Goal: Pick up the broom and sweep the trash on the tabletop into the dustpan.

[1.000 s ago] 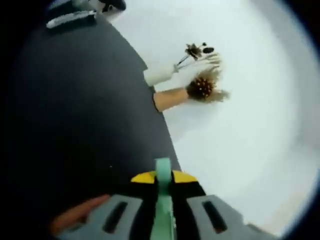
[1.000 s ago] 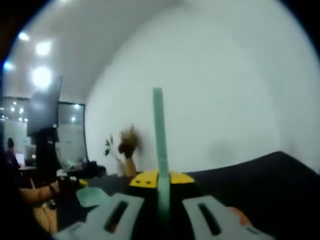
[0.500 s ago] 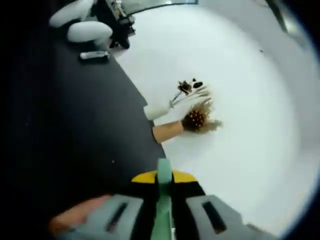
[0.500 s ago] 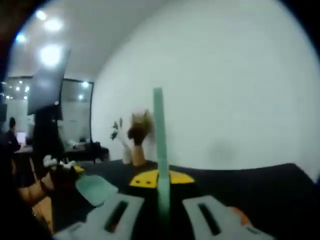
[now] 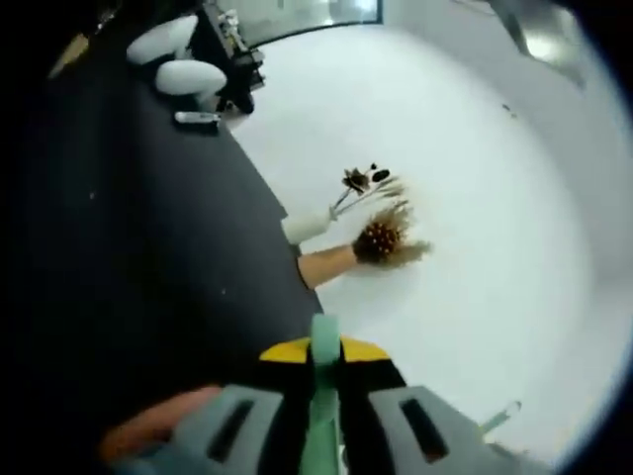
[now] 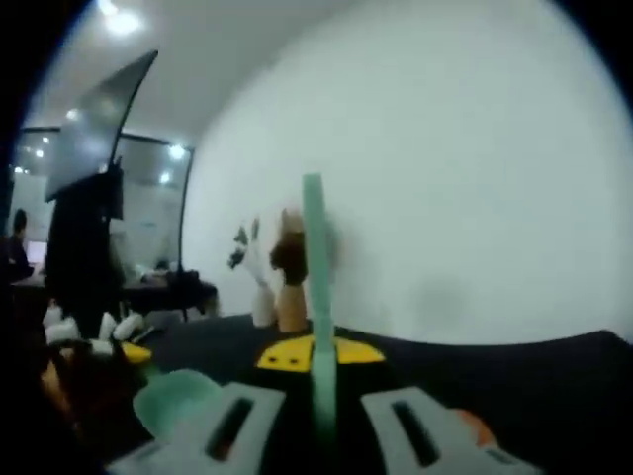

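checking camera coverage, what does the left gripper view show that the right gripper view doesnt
Left gripper view adds: two white rounded objects at the far end of the black tabletop, with a small grey item beside them.
Right gripper view adds: a dark stand with a tilted panel, ceiling lights, and a mint-green object low on its left.
Both share: the white vase and tan vase of dried flowers, the tabletop, and the white wall.

The right gripper view is soft and smeared: the two vases at the far edge of the black worktop blur into one another. A pale green shape at near left is cut off behind the tool's body. In the left gripper view, an orange blur at near left cannot be identified.
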The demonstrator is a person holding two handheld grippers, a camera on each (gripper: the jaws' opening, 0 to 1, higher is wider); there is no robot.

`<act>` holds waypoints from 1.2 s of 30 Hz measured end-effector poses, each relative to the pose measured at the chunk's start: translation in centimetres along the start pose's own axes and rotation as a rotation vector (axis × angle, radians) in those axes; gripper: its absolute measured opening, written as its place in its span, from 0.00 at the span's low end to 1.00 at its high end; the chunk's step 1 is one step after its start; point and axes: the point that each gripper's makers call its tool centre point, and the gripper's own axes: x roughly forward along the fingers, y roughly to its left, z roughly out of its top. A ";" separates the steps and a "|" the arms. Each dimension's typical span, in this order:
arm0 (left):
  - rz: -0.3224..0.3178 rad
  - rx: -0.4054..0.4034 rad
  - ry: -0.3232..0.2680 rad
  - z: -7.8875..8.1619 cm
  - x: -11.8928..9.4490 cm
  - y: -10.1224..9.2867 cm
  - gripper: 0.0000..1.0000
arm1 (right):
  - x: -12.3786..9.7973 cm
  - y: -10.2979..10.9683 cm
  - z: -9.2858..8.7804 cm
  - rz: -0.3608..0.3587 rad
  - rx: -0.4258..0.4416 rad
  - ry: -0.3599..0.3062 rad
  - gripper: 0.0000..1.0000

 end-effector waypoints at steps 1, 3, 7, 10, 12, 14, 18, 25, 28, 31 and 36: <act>-0.002 -0.001 0.002 -0.2 -0.1 0.0 0.10 | 0.3 0.5 -0.9 0.000 0.004 0.005 0.05; -0.009 0.008 0.001 -0.6 0.0 0.0 0.10 | 0.4 1.3 -2.0 -0.001 -0.004 0.003 0.05; -0.045 0.033 -0.026 -0.4 -0.3 -0.2 0.10 | 0.2 2.3 -2.4 -0.013 -0.072 -0.011 0.04; -0.058 0.077 -0.043 -0.6 -0.6 -0.7 0.10 | 0.3 3.4 -2.9 -0.002 -0.138 -0.016 0.05; -0.059 0.067 -0.028 -0.7 -0.4 -0.5 0.10 | 0.7 3.9 -3.4 -0.011 -0.216 -0.012 0.04; -0.055 0.025 -0.013 -0.5 -0.2 -0.1 0.10 | 2.0 3.6 -3.6 -0.029 -0.305 -0.003 0.04; -0.044 0.035 -0.011 -0.7 -0.2 -0.1 0.10 | 2.9 4.6 -5.0 0.004 -0.336 0.027 0.04; -0.049 0.053 -0.013 -0.7 -0.3 -0.1 0.10 | 2.4 8.2 -5.5 0.090 -0.356 0.041 0.04; -0.053 0.060 -0.015 -0.7 -0.3 -0.2 0.10 | 1.5 11.0 -4.6 0.194 -0.330 -0.018 0.04; -0.055 0.058 -0.012 -0.7 -0.4 -0.2 0.10 | 0.7 11.1 -2.7 0.164 -0.387 -0.101 0.04; -0.052 0.058 -0.012 -0.8 -0.3 -0.1 0.10 | 1.5 8.3 -3.4 0.065 -0.460 -0.066 0.04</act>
